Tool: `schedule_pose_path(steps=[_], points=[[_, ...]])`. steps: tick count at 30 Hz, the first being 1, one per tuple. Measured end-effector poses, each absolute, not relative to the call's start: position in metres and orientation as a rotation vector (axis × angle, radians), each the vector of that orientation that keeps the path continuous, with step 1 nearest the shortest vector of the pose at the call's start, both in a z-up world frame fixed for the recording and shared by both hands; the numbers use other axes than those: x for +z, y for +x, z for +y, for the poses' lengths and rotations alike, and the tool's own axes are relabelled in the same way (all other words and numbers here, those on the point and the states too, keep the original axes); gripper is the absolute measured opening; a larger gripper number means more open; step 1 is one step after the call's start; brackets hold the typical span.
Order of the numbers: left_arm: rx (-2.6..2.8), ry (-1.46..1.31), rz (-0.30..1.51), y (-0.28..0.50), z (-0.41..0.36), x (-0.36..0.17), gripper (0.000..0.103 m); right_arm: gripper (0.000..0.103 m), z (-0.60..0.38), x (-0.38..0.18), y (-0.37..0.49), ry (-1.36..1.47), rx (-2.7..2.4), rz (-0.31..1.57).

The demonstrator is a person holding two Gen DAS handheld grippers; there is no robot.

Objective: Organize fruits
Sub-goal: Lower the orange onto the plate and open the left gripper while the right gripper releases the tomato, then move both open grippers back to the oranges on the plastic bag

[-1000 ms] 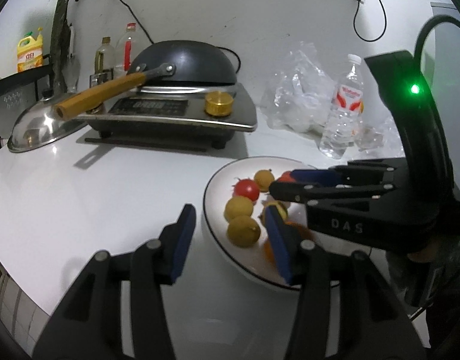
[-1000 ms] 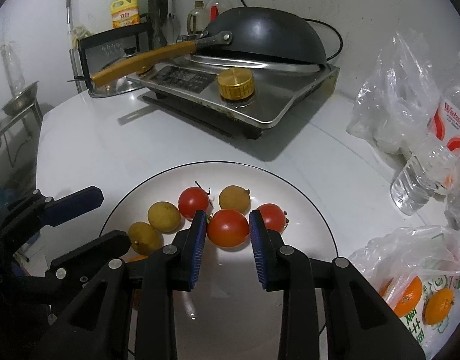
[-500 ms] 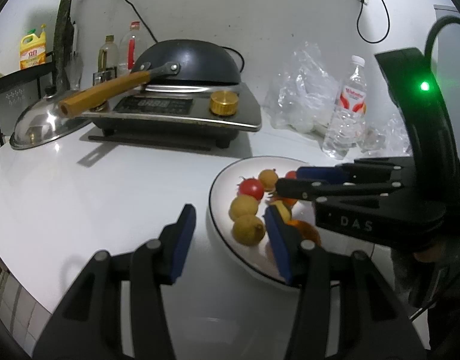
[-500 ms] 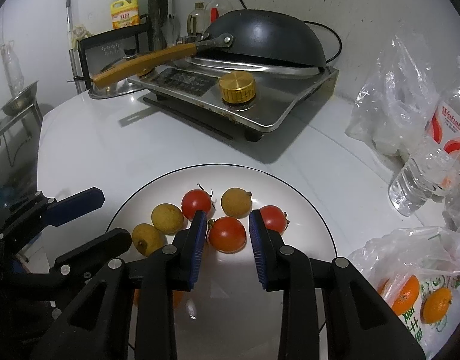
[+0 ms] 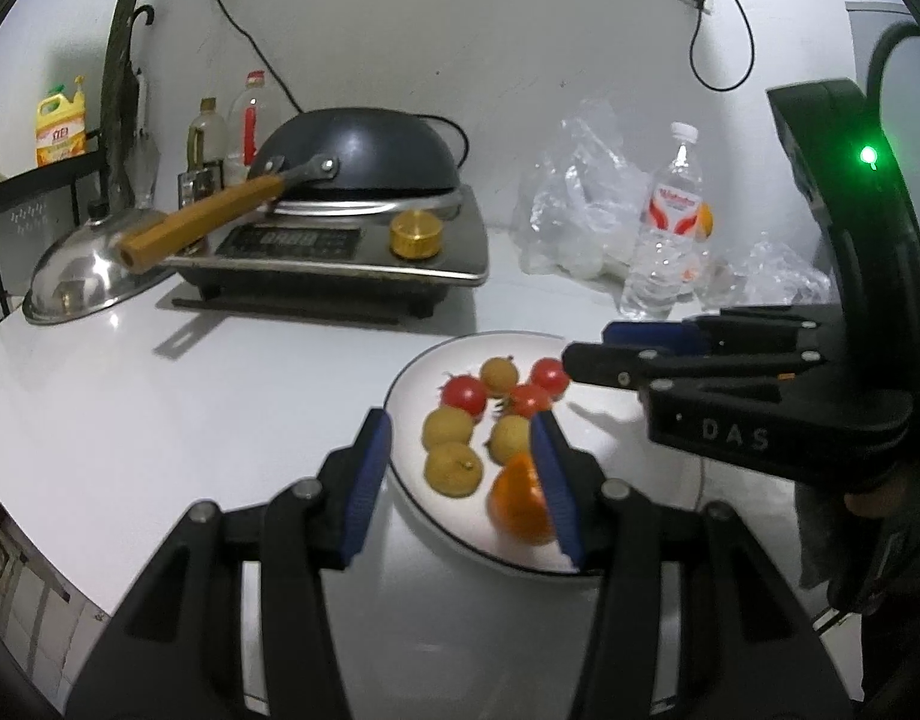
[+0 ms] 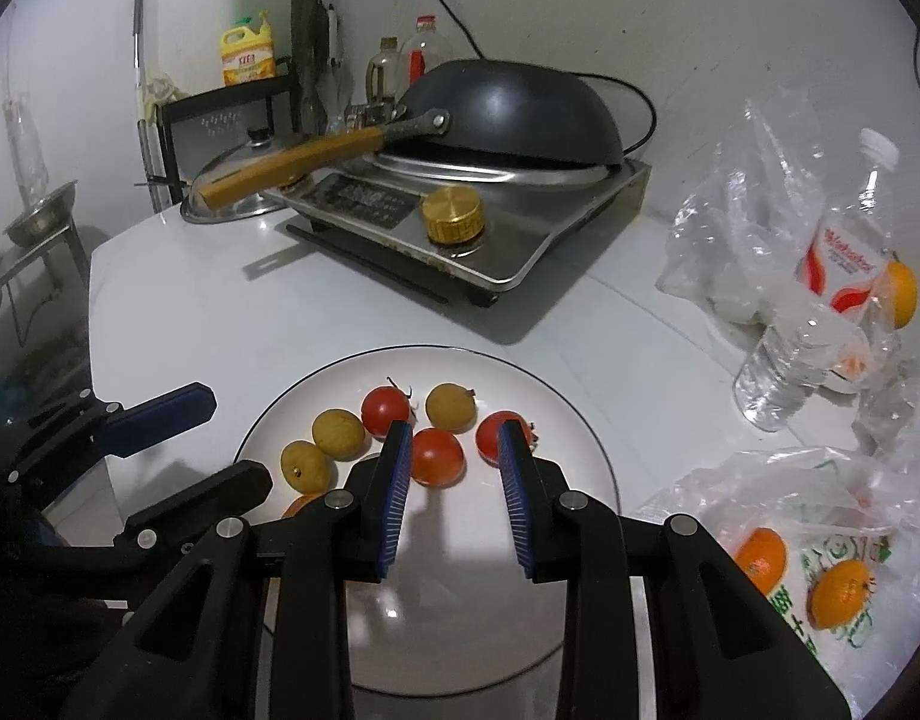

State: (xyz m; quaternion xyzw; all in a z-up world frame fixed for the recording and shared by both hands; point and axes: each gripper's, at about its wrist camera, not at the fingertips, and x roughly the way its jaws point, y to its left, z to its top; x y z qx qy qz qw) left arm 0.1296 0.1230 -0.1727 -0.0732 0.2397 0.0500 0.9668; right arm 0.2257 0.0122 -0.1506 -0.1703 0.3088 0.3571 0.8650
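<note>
On the round white plate (image 6: 586, 438) with a thin dark rim, near the front edge of the glossy white worktop (image 6: 220, 312), lay three smooth red tomatoes: one (image 6: 385, 411) toward the plate's far side, one (image 6: 437, 456) in the middle and one (image 6: 493, 438) beside it. With them were four dull yellow-brown round fruits, matte-skinned, of which the left wrist view showed all four (image 5: 454, 468); the right wrist view seemed to hide one behind a finger. One orange (image 5: 517, 504), blurred, sat at the plate's near rim. The right gripper (image 6: 454, 480) hung released over the plate, its ribbed blue pads either side of the middle tomato without touching it. The left gripper (image 5: 460, 480) was also spread wide, holding nothing, above the plate's left rim.
</note>
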Motion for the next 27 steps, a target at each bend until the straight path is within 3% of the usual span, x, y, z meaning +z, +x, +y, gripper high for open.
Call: schedule_pose_path(steps=[27], points=[[0.042, -0.067, 0.385, 0.097, 0.063, -0.125, 0.05, 0.032, -0.062, -0.09, 0.177, -0.311, 0.665, 0.502]])
